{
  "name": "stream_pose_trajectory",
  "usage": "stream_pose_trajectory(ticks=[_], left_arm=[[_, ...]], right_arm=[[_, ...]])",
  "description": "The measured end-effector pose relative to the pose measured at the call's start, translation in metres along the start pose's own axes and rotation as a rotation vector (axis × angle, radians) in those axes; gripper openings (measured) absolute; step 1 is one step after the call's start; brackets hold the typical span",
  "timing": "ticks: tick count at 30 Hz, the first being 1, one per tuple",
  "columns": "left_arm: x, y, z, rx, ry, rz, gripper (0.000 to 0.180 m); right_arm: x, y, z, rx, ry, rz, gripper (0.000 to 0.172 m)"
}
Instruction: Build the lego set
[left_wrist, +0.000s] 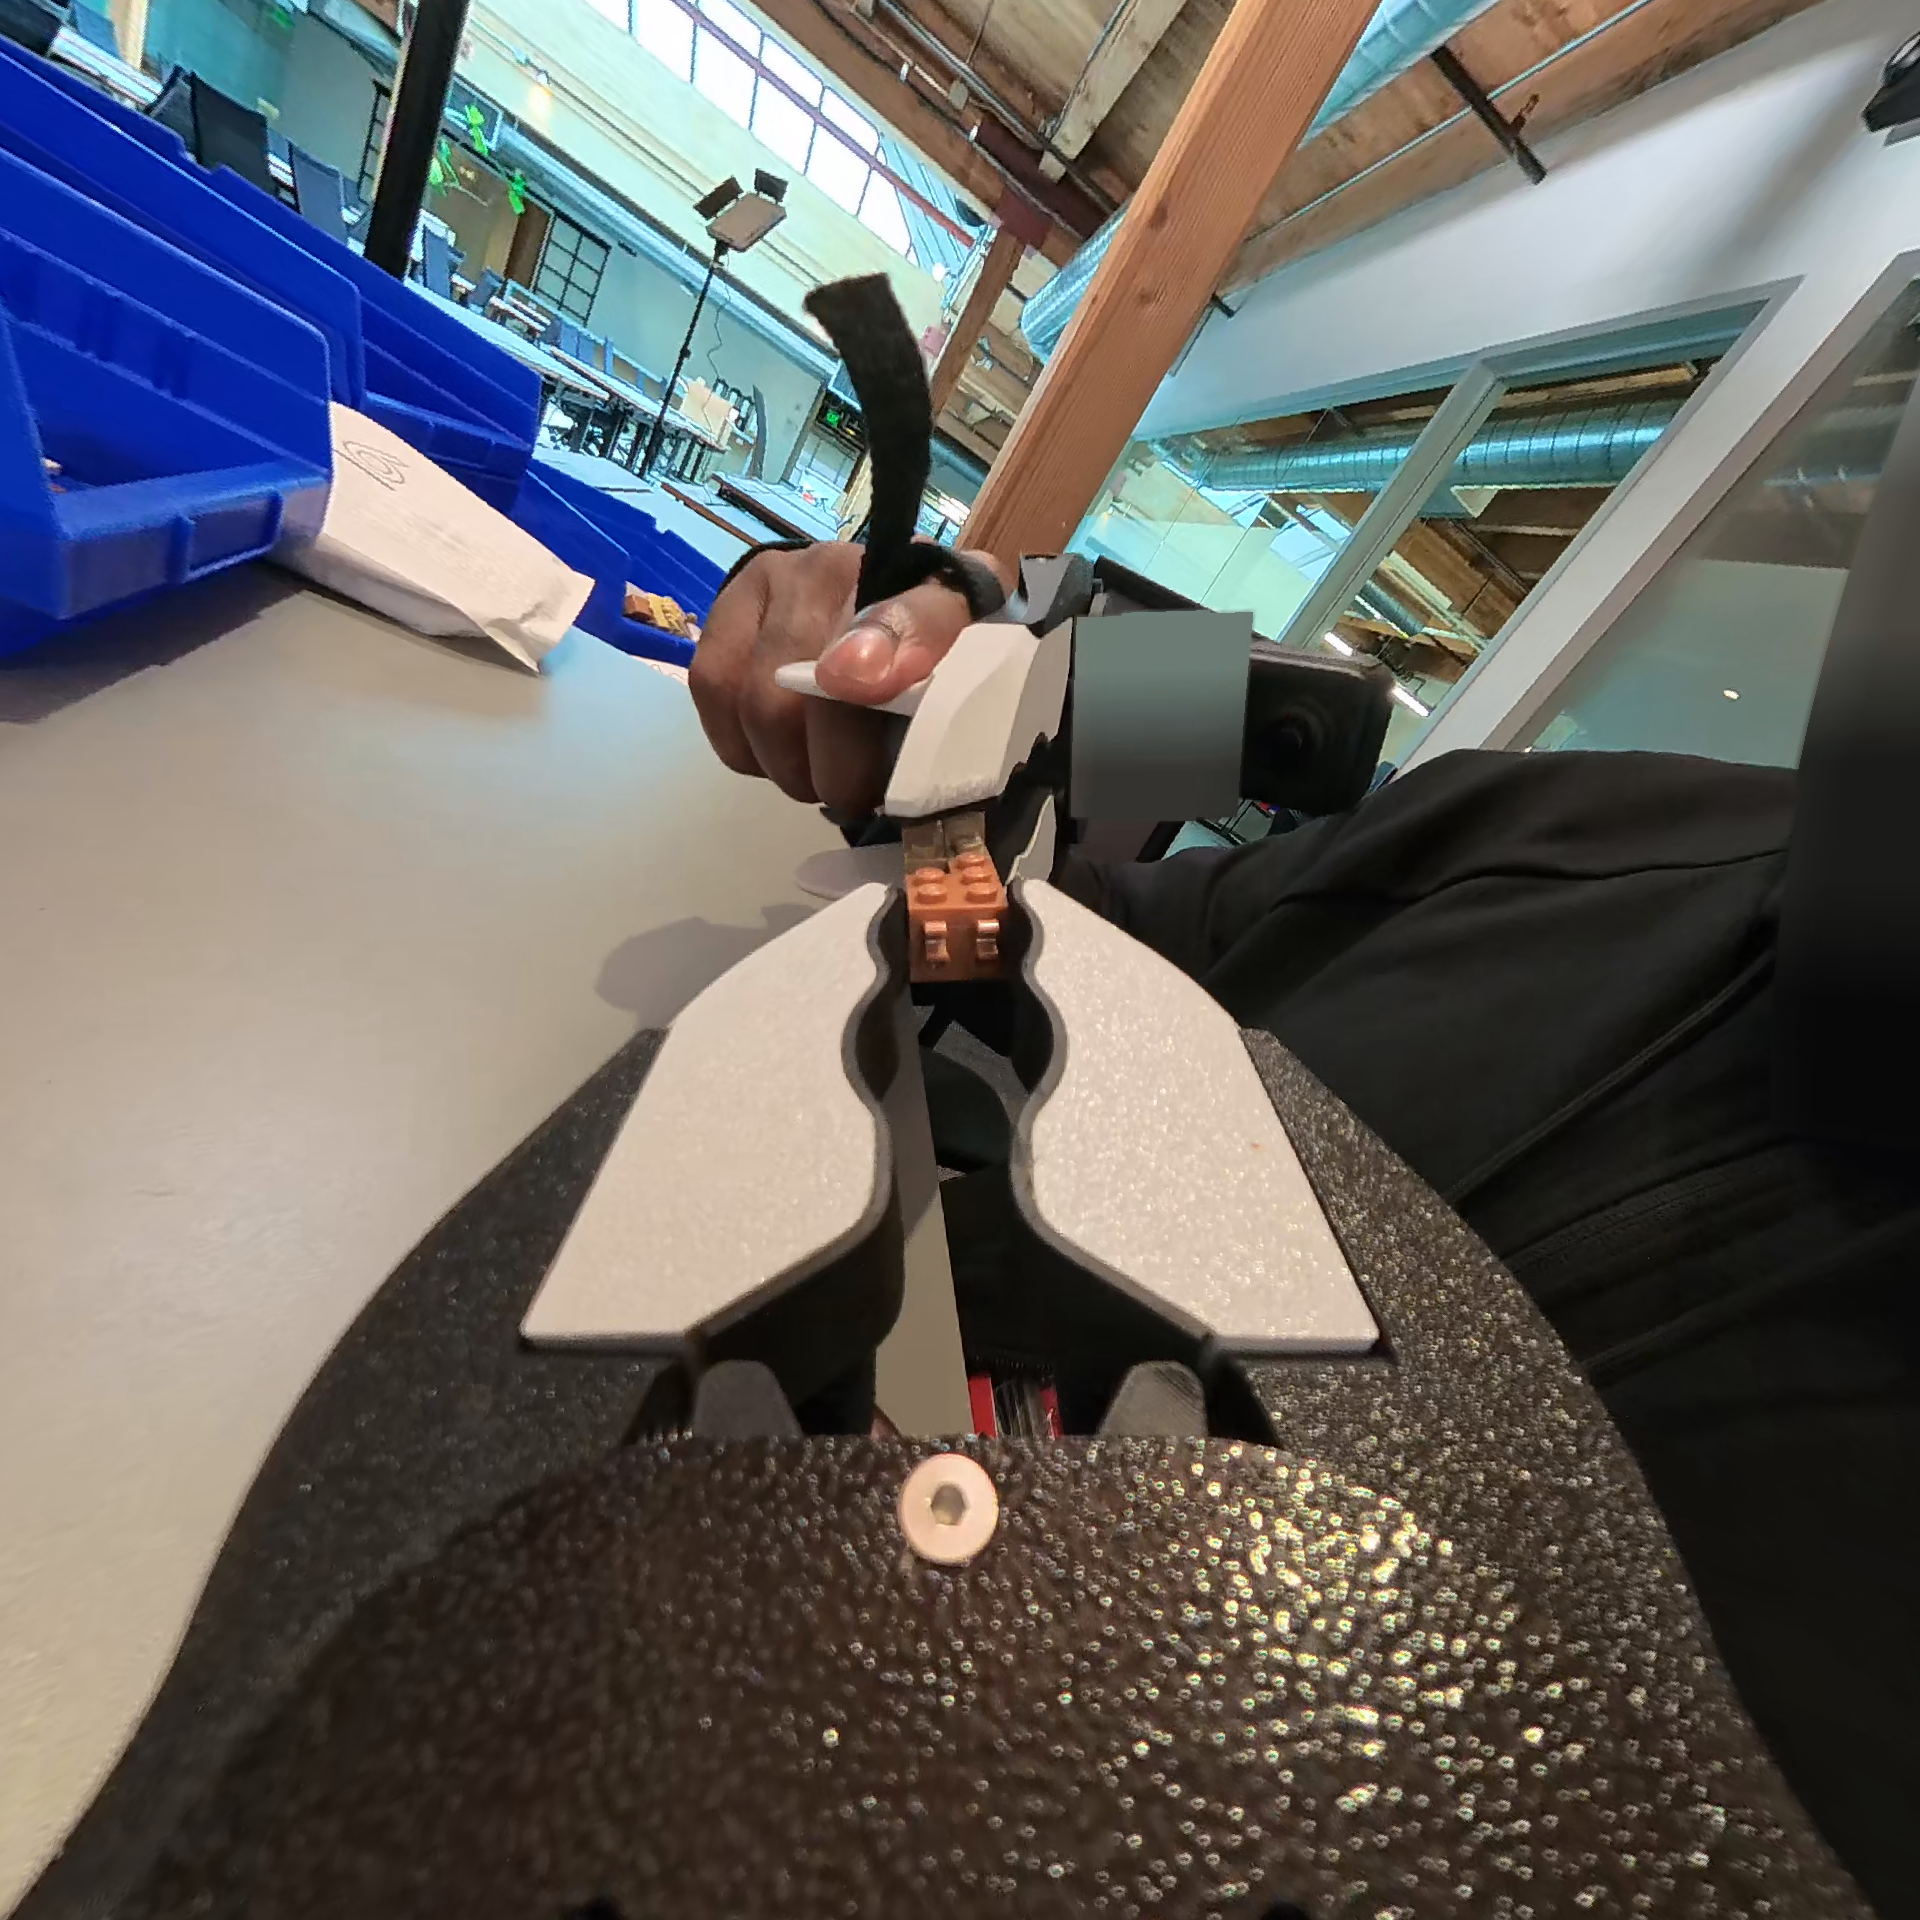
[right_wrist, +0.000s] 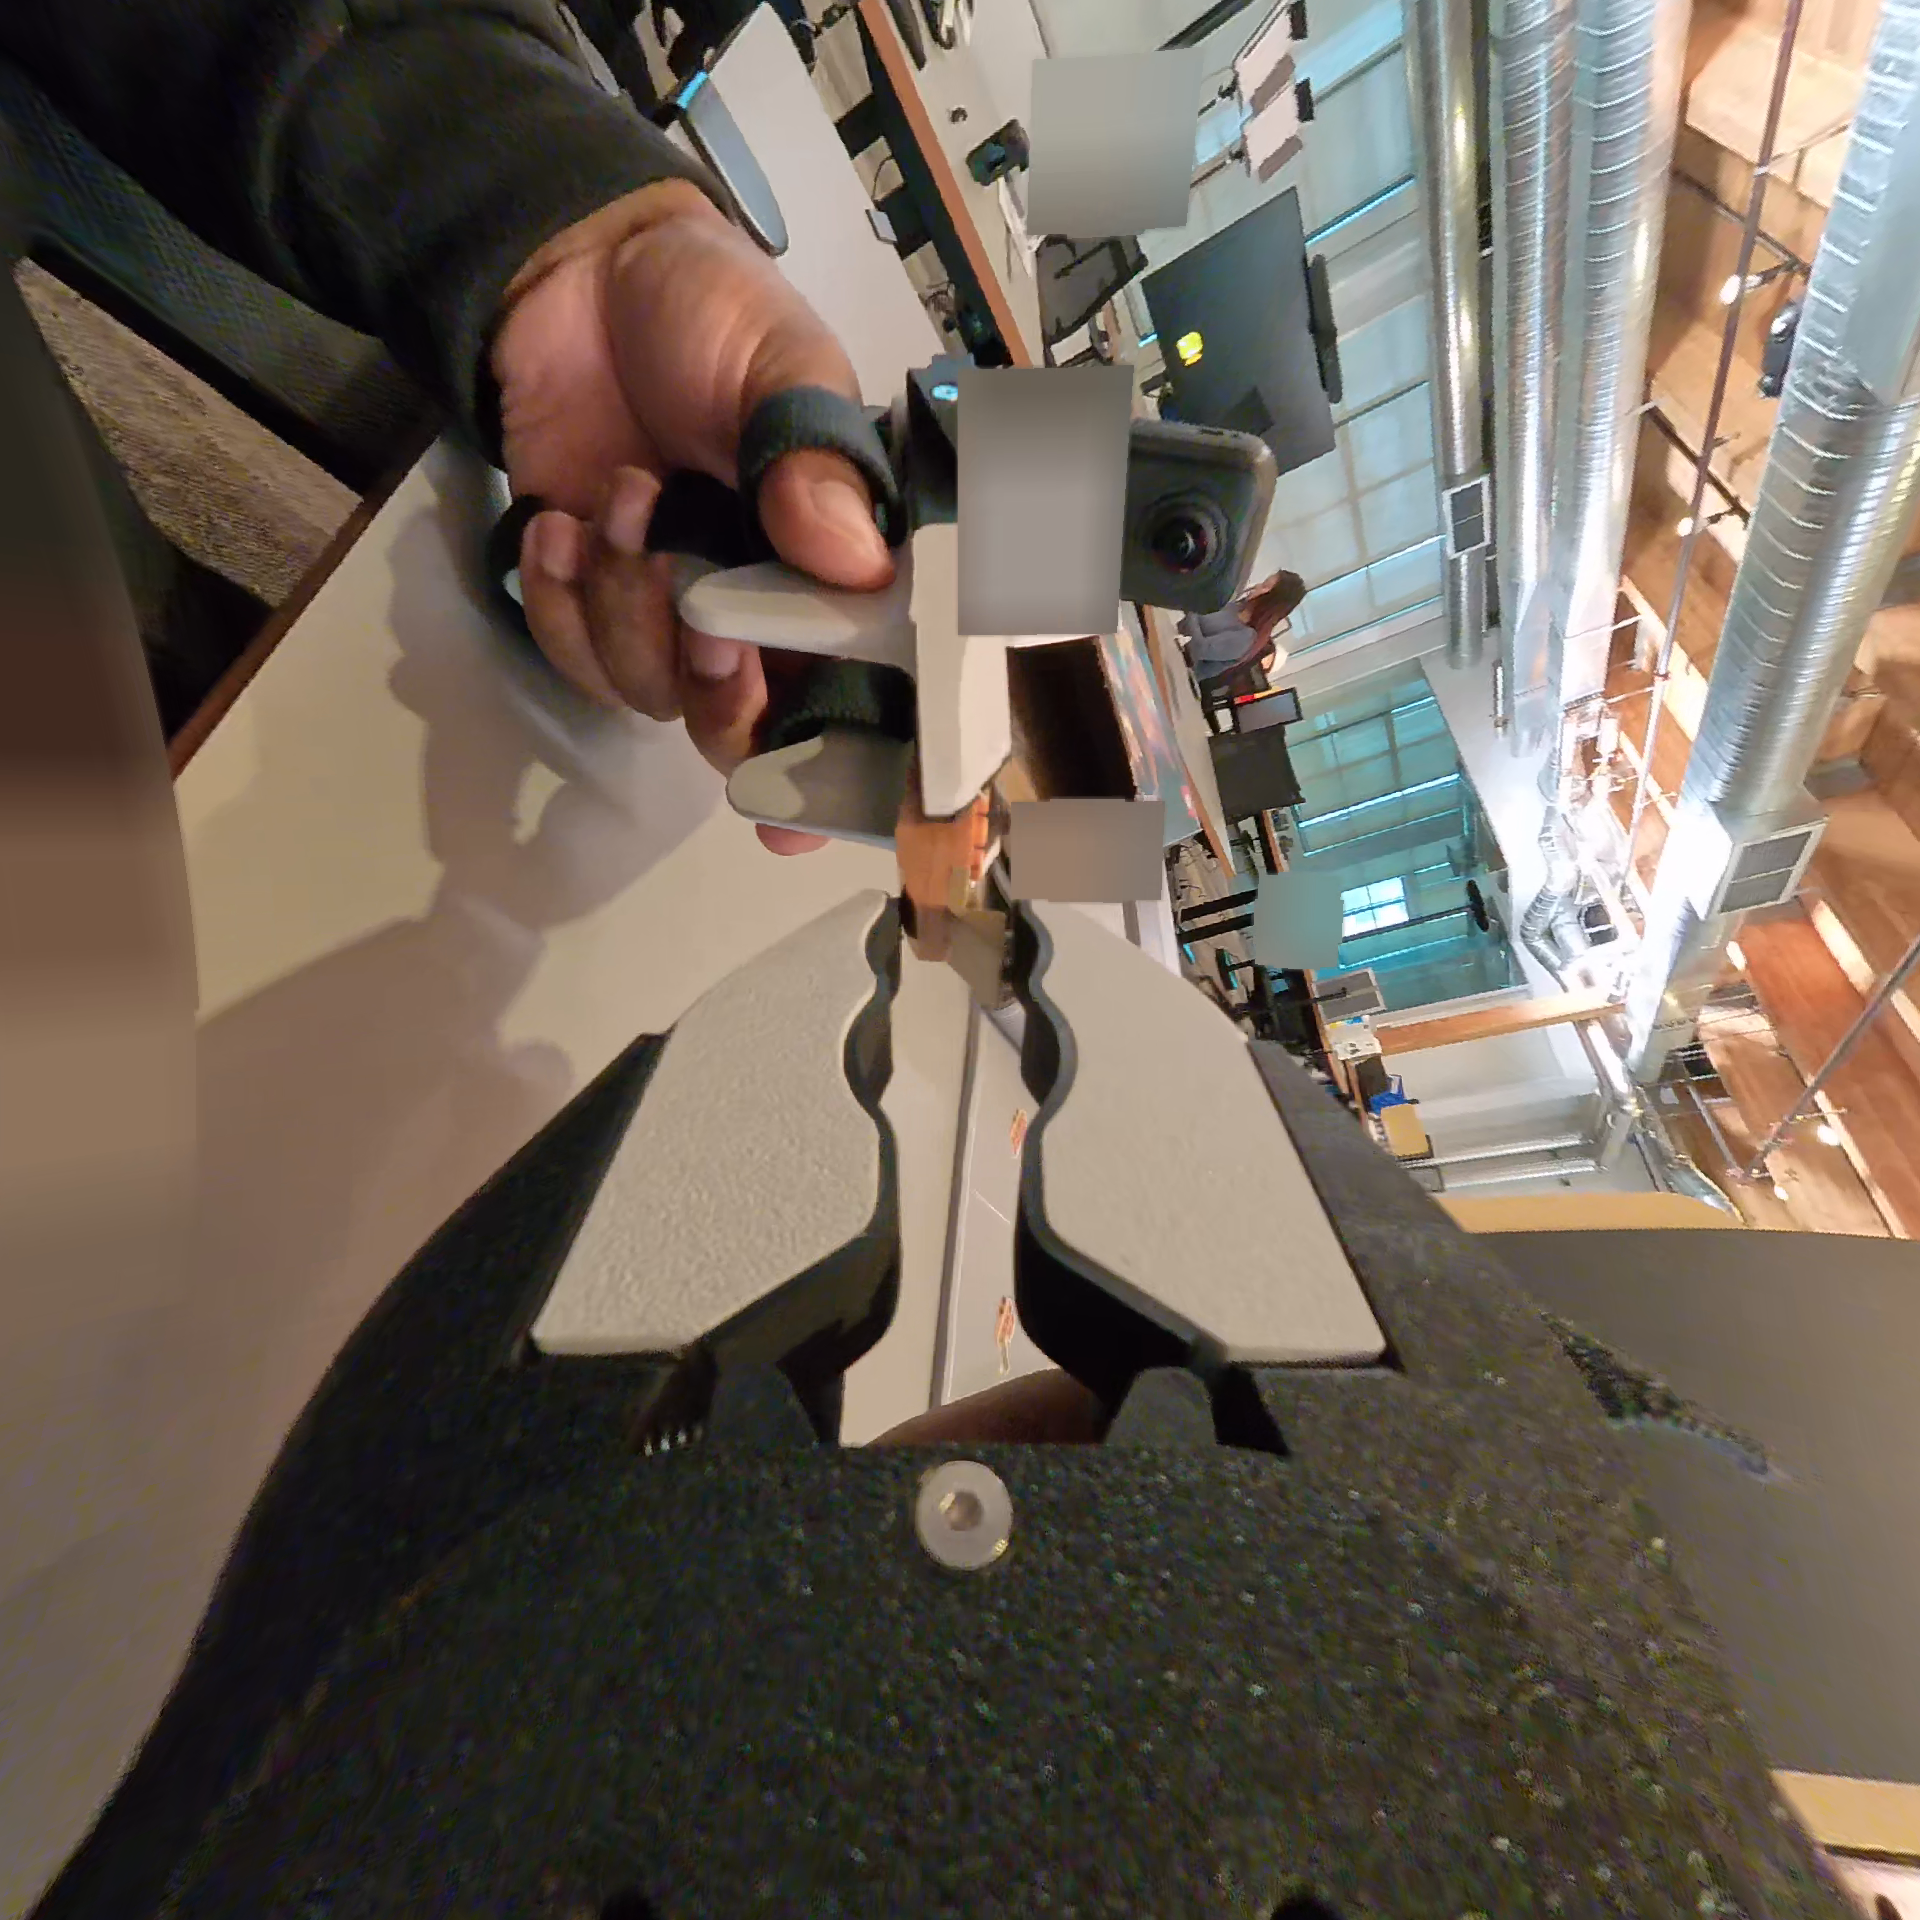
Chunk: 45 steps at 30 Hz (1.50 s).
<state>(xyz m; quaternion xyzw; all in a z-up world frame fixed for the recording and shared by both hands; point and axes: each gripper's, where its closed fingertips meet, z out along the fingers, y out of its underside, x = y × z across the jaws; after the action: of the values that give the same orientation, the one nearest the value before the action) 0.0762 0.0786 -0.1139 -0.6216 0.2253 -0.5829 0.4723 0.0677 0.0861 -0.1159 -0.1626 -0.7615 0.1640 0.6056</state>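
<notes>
Left gripper (left_wrist: 956, 935) pinches an orange-brown studded plastic toy brick (left_wrist: 958, 928) between both grey fingertips, above the edge of a pale grey tabletop (left_wrist: 312, 935). Right gripper (right_wrist: 951, 935), approaching from the opposite side, closes its jaws on a smaller olive-tan plastic piece (right_wrist: 977, 951) that abuts the same brick. Each tool is gripped by a hand (left_wrist: 790, 665) through black straps. Blue plastic storage bins (left_wrist: 156, 416) and a white paper sheet (left_wrist: 436, 540) lie farther back on the table.
</notes>
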Motion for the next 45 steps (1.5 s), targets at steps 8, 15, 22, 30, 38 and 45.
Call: stream_pose_trajectory(ticks=[8,15,22,30,38,45], left_arm=[[-0.002,0.003,0.0,-0.028,-0.016,0.006,0.017],[-0.01,0.003,-0.003,-0.053,-0.057,0.024,0.017],[-0.057,0.019,-0.026,-0.307,-0.341,0.177,0.018],[-0.108,0.049,-0.049,-0.65,-0.535,0.204,0.018],[-0.115,0.057,-0.055,-0.727,-0.603,0.267,0.043],[-0.084,0.003,-0.032,-0.459,-0.537,0.492,0.054]], right_arm=[[-0.004,0.002,0.001,-0.002,-0.024,-0.004,0.018],[-0.002,0.01,0.007,-0.036,0.006,0.035,0.022],[-0.018,0.06,0.004,-0.247,-0.02,0.187,0.03],[-0.032,0.102,-0.002,-0.472,-0.018,0.443,0.02],[-0.032,0.128,-0.006,-0.583,0.022,0.668,0.018],[-0.026,0.168,-0.01,-0.797,0.096,0.835,0.017]])
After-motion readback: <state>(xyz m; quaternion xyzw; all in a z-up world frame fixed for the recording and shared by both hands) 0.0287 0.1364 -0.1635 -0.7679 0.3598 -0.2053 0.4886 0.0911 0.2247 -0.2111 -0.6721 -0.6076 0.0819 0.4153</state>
